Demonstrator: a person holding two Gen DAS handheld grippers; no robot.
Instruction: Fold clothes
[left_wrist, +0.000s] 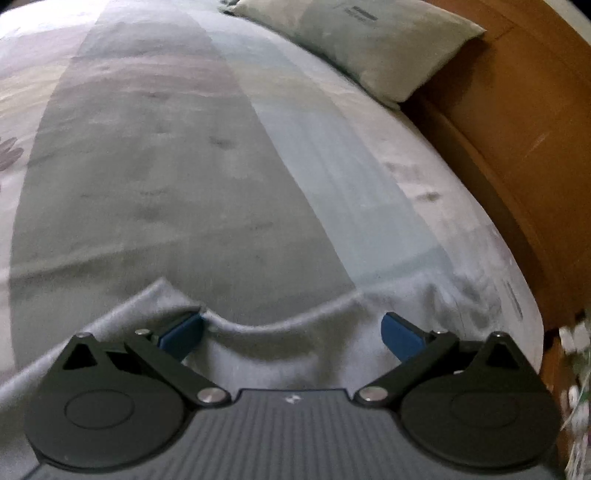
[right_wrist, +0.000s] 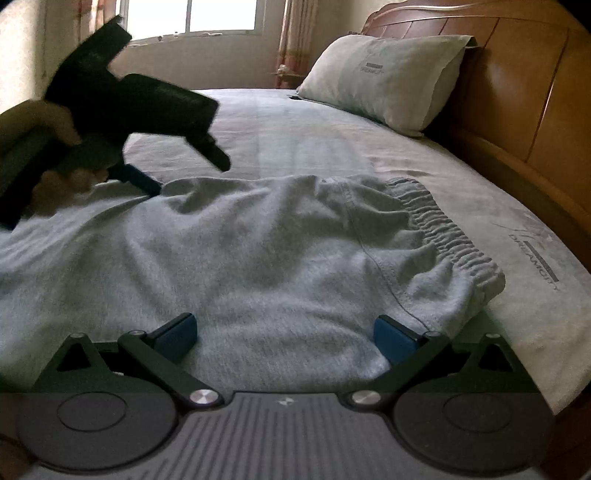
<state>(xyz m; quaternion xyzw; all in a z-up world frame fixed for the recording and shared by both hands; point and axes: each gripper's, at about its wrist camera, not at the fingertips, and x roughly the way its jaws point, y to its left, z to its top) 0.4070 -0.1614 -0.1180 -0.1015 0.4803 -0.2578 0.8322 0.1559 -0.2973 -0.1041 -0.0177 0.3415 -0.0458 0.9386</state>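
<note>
Light grey sweatpants (right_wrist: 258, 251) lie rumpled on the bed, the gathered elastic waistband (right_wrist: 454, 236) to the right. My right gripper (right_wrist: 284, 338) is open, its blue pads just above the near part of the cloth. My left gripper (left_wrist: 291, 332) is open over the far edge of the same grey cloth (left_wrist: 266, 354). It also shows in the right wrist view (right_wrist: 147, 184), held in a hand at the left, one blue finger touching the cloth's far edge.
The bed has a grey and pale blue striped cover (left_wrist: 192, 166). A pale pillow (right_wrist: 388, 81) leans on the wooden headboard (right_wrist: 517, 92) at the right. A window (right_wrist: 192, 16) is at the far wall.
</note>
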